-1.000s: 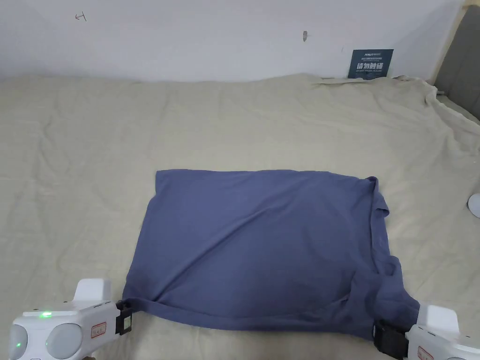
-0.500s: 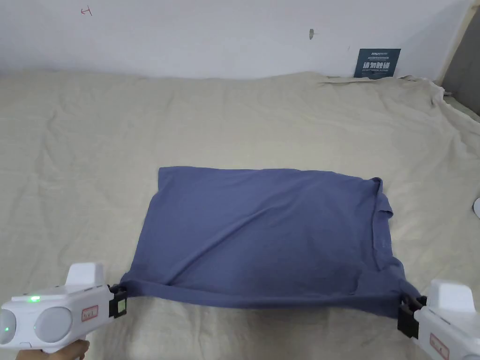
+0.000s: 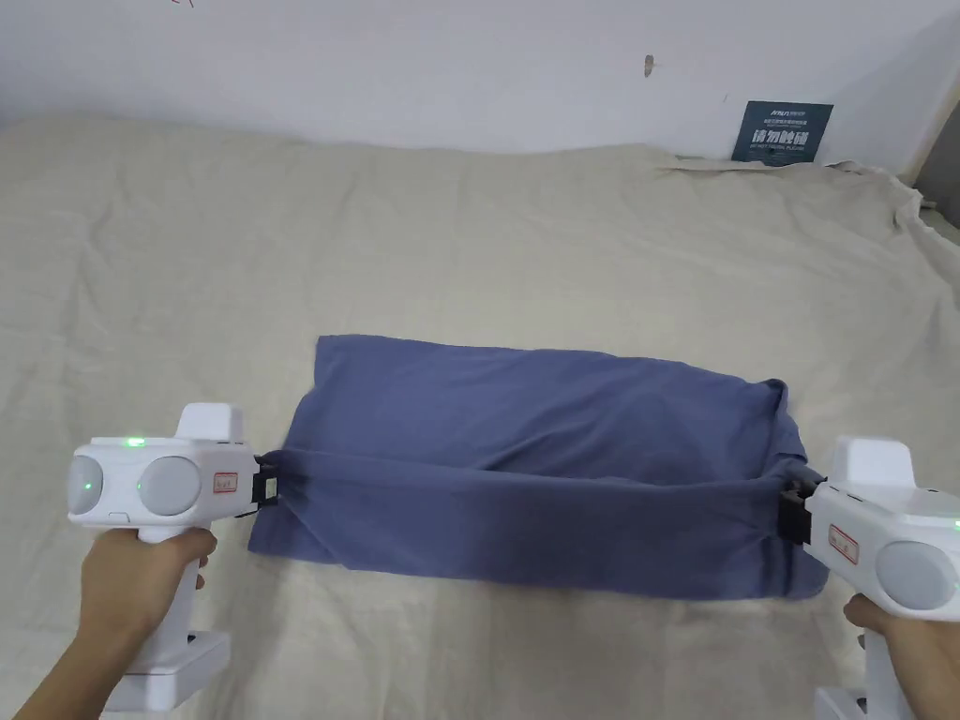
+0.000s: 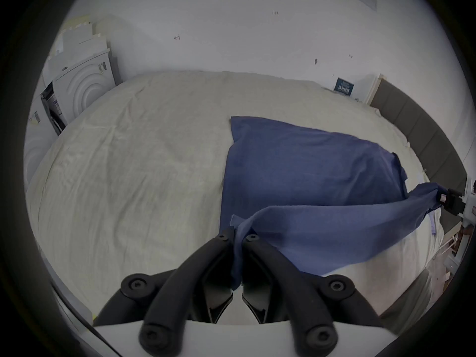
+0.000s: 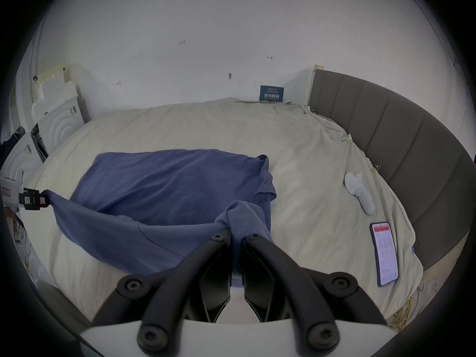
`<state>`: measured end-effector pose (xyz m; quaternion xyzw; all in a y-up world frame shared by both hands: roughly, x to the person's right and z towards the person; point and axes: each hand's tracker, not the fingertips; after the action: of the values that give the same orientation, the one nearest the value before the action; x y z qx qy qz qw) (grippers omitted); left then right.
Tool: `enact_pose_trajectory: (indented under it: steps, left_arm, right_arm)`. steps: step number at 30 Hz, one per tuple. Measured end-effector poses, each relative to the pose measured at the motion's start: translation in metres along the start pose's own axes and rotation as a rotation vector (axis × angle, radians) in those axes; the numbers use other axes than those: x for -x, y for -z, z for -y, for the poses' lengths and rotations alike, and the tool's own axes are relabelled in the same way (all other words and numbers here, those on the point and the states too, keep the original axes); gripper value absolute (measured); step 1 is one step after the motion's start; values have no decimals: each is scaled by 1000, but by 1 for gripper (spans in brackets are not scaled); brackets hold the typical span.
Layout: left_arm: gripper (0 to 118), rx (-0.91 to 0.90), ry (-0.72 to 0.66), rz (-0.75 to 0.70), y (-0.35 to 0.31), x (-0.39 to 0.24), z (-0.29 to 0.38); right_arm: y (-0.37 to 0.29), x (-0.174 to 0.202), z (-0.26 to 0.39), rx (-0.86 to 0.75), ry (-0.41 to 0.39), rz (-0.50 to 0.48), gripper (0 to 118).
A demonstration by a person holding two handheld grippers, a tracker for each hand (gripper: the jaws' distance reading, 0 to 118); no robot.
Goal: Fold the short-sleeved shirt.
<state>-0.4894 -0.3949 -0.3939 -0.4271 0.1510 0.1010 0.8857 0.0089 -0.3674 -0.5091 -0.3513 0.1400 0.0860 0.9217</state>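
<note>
At the left of the bed, a hand held the left tongs with both jaws pressed together on the near-left corner of the blue short-sleeved shirt; the left gripper view showed the cloth pinched between the two black jaws and trailing off to the right. From that corner the near edge of the shirt was raised off the beige sheet and stretched in a sagging band across to the right tongs, while the far half of the garment lay flat on the bed, its far edge running parallel to the white wall. Below the lifted band a lower layer of fabric rested on the sheet. At the right, the second tongs were likewise clamped on the near-right corner, where the fabric bunched into a twisted fold by the sleeve, as the right gripper view showed. Farther right on the sheet, well apart from the shirt, lay a white handheld device and, nearer, a phone with its screen lit, both beside the grey padded headboard. A small dark sign leaned against the wall at the far right.
</note>
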Motion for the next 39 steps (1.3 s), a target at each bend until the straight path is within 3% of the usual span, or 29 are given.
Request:
enact_pose_trajectory:
  steps: [9,16,18,19,21,22,24,35,37,38,39]
  left_arm:
    - [3,137,76,-67,81,-11,-8]
    - [6,142,58,-67,75,-10,-9]
    - [24,155,52,-58,72,-9,-12]
    - [41,153,51,-58,74,-6,-14]
    - [94,121,36,-66,65,-3,-16]
    - [109,89,16,-60,58,-2,-18]
    - [118,10,-11,-28,27,-4,-23]
    - [113,-247,16,23,-81,-10,-5]
    - [87,-291,24,21,-94,-11,7]
    - [64,-316,36,24,-100,-11,14]
    - [18,-328,41,25,-104,-13,21]
  right_arm:
    - [81,5,4,160,-10,56,5]
    - [84,17,11,198,11,65,6]
    - [77,14,6,178,23,57,15]
    - [71,15,3,167,29,54,29]
    - [53,15,-4,116,42,23,75]
    - [41,16,-8,87,48,21,87]
    - [15,18,-17,10,53,17,91]
    - [-113,17,-19,-301,55,-35,91]
    - [-124,18,-11,-319,58,-33,89]
    - [-129,18,-7,-324,57,-28,82]
    - [-133,18,-2,-338,58,-24,55]
